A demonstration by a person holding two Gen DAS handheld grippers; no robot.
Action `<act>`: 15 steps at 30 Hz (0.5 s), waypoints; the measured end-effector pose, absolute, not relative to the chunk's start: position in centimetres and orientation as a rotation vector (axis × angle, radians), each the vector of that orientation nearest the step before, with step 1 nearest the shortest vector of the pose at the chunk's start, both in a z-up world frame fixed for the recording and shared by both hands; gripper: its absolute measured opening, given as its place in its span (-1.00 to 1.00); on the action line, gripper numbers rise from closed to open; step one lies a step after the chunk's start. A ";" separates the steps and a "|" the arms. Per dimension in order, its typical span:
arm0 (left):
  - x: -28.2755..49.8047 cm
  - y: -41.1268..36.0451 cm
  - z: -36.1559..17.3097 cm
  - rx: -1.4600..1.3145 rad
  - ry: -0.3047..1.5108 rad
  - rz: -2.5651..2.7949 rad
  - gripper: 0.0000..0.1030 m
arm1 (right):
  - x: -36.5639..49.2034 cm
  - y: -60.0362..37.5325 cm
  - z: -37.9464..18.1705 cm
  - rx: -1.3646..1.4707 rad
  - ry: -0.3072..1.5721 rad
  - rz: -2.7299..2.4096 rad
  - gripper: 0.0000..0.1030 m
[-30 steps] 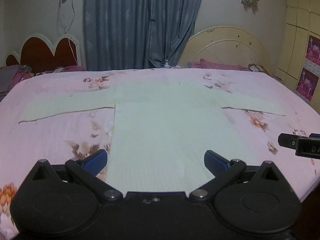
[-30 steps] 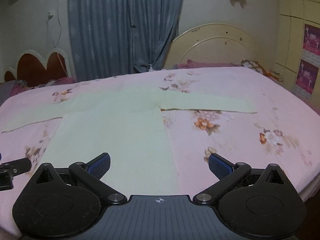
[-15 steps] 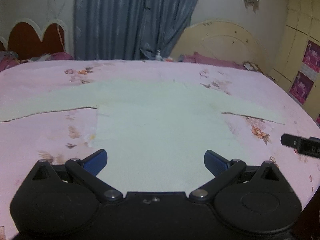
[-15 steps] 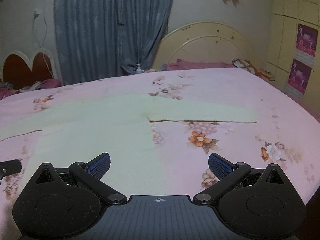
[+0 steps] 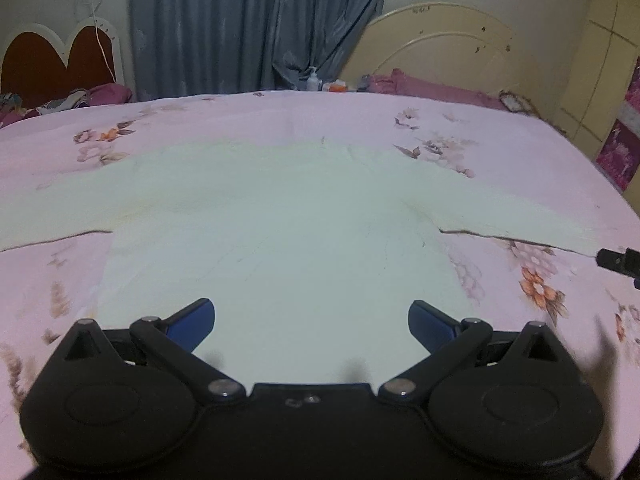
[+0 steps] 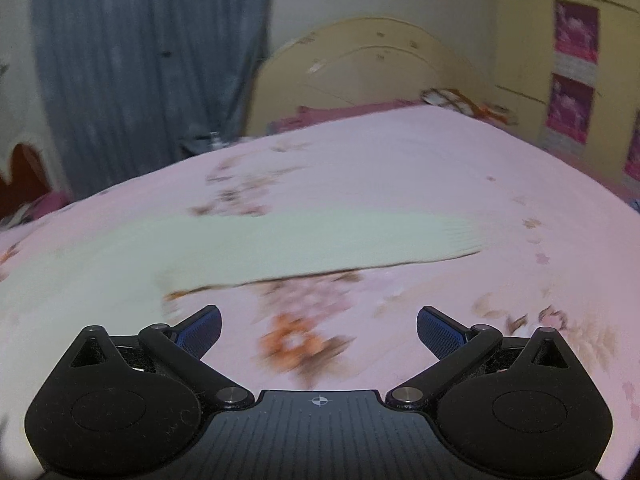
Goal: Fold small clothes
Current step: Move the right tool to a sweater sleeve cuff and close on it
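Observation:
A pale green long-sleeved top (image 5: 272,232) lies flat on the pink flowered bedsheet (image 5: 500,152), sleeves spread to both sides. My left gripper (image 5: 311,320) is open and empty, low over the top's body. My right gripper (image 6: 319,330) is open and empty over the bare sheet, just in front of the top's right sleeve (image 6: 320,244). The right gripper's tip also shows in the left wrist view (image 5: 618,259) by the sleeve cuff. The right wrist view is blurred.
A cream headboard (image 5: 440,44) and pink pillows (image 5: 432,86) stand at the far end. A grey-blue curtain (image 5: 248,24) hangs behind, with small bottles (image 5: 314,79) below it. A second red headboard (image 5: 56,60) is at far left. Cupboards with pink posters (image 6: 572,80) line the right.
Both grippers have moved forward over the bed. The left now sits further up the top's body. The right has swung right, towards the right sleeve. Both stay open.

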State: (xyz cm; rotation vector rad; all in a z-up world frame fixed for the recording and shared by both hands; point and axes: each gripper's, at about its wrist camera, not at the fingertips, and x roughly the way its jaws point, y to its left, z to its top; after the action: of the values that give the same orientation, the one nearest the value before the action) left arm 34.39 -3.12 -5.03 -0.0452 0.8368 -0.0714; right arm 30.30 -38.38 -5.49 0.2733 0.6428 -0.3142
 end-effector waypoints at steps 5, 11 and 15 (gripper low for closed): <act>37.3 -6.2 -6.1 -0.003 0.868 -0.052 0.99 | 33.4 -45.4 -8.1 0.370 0.649 -0.381 0.96; 39.3 -8.4 -7.0 0.023 0.898 -0.027 0.99 | 35.8 -51.1 -10.9 0.488 0.671 -0.431 0.16; 40.2 -9.4 -7.5 0.050 0.925 -0.026 0.99 | 36.3 -54.0 -12.2 0.549 0.678 -0.460 0.16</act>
State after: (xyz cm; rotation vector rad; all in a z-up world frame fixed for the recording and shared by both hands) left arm 40.20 -9.43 -7.54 0.0502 0.9250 -0.0255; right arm 36.25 -53.99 -12.19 0.5492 0.6782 -0.4600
